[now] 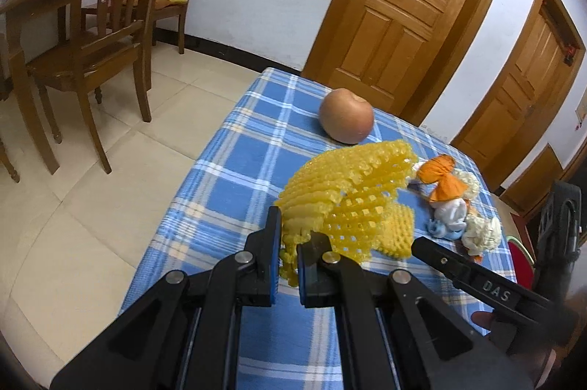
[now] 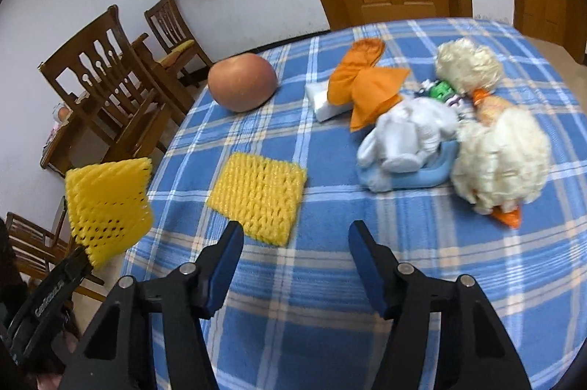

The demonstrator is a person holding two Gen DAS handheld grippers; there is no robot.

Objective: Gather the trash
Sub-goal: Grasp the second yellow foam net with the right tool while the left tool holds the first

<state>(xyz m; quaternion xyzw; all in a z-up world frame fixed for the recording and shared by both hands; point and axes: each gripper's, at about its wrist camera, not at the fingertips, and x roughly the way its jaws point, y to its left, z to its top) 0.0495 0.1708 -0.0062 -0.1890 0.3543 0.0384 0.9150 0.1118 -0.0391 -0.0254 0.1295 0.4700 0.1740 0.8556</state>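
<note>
Tablecloth (image 2: 330, 280): woven cloth, blue plaid, matt, slightly napped. Foam net on the tablecloth (image 2: 258, 197): yellow foamed plastic mesh, matt, ribbed. Second foam net (image 1: 341, 203), pinched in the left gripper (image 1: 288, 254): same mesh, cells stretched apart. Both grippers: black matt plastic with blue pads and bright metal pivot pins; right gripper (image 2: 295, 265). Apple (image 2: 242, 81) beyond the foam net: smooth skin, dull sheen. Doors (image 1: 403, 4) and chairs (image 1: 106, 23): varnished wood, semi-gloss. Floor tiles (image 1: 91, 188): glazed, glossy.

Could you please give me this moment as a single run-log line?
left gripper: shut on yellow net | right gripper: open, near second net on table | apple: untouched
</note>
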